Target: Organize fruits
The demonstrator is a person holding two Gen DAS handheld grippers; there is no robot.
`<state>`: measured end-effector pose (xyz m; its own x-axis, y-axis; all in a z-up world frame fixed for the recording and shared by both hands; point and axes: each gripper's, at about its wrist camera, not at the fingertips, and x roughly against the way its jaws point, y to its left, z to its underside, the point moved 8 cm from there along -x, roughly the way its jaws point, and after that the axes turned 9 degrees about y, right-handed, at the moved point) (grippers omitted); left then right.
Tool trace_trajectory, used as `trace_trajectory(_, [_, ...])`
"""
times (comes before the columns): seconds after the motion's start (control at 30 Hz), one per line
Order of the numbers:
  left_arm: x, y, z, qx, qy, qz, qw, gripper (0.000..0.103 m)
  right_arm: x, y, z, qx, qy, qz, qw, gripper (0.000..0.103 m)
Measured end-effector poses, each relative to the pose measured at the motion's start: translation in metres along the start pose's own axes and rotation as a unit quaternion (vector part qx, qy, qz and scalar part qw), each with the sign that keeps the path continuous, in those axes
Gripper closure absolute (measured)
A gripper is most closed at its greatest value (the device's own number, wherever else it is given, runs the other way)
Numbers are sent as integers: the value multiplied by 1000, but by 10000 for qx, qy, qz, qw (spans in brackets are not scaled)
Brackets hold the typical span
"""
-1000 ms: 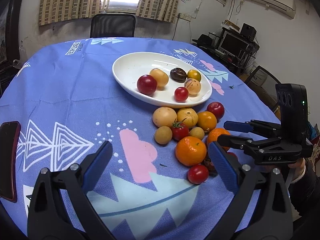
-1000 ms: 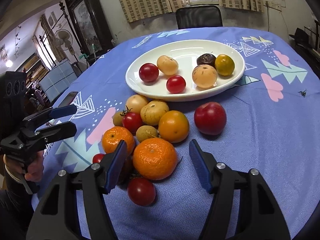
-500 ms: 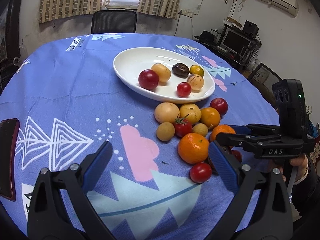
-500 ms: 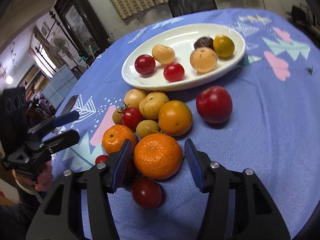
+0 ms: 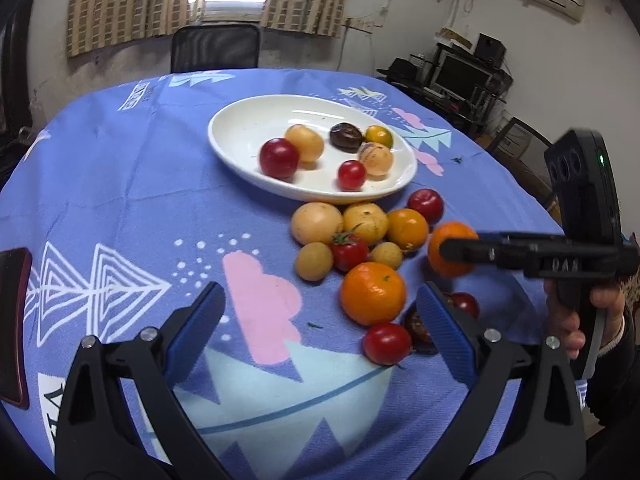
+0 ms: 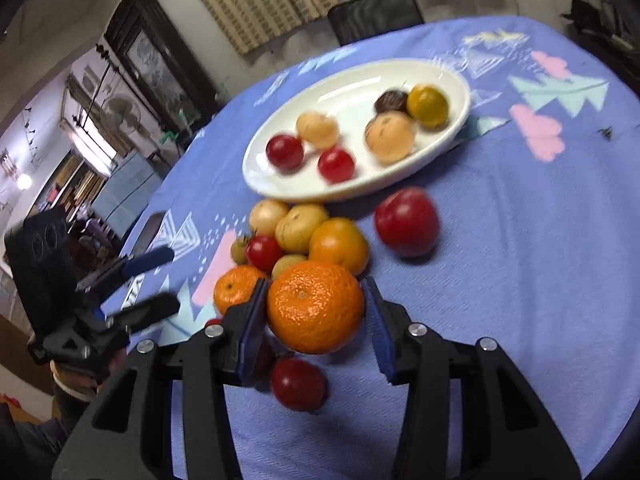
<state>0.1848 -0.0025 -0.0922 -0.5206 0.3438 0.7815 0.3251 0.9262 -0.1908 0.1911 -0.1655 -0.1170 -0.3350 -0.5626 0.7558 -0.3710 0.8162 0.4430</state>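
Jaws of my right gripper (image 6: 316,316) clamp the big orange (image 6: 315,306) beside the fruit pile, while my left gripper (image 5: 320,320) hovers wide open.

The left wrist view looks from low over the near table edge toward the window at 12 o'clock, fruit pile (image 5: 360,256) at 1 o'clock, while the right wrist view sits closer, facing the same pile (image 6: 304,252) and plate (image 6: 280,184) toward 11 o'clock.
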Motion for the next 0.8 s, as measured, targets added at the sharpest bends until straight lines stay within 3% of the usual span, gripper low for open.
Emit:
trace_trajectory(0.2, [-12,-28,0,-368,28,-1,9993,8,12,-8,-5,-107,-276,161,9994,56])
trace_trajectory(0.4, [-32,-30,-2,-150,277,53,9995,25,11,-4,-4,-42,-242,153,9996,56])
trace_trajectory(0.53, [-46,-26,1,103,526,207,9983,45,13,-4,-5,-49,-267,146,9995,56])
trace_trajectory(0.8, [-47,-31,1,61,527,194,9984,50,11,-3,-4,-12,-235,164,9996,56])
